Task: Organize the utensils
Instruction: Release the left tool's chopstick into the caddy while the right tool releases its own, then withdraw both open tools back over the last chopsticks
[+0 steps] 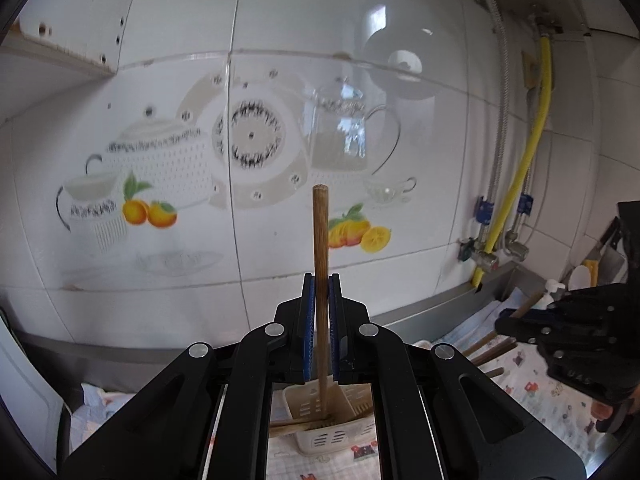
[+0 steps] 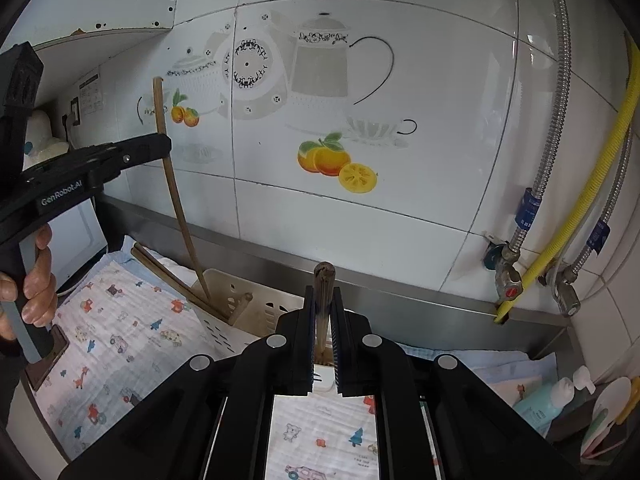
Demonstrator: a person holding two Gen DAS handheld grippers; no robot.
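Lower end of the brown wooden chopstick (image 1: 321,248) in the left view: hidden behind the left gripper (image 1: 321,312), so where it ends in the cream slotted plastic utensil holder (image 1: 320,436) cannot be told.
Utensil holder, left view: only a strip shows at bottom centre, between the gripper's black arms.
Second brown chopstick (image 2: 323,300) in the right view: seen almost end-on at the right gripper (image 2: 323,320); its length is hidden.
White pump bottle (image 2: 560,396), lower right of the right view: label too small to read.
Grey knife blade (image 1: 610,256), right edge of the left view: partly covered by black gripper parts.
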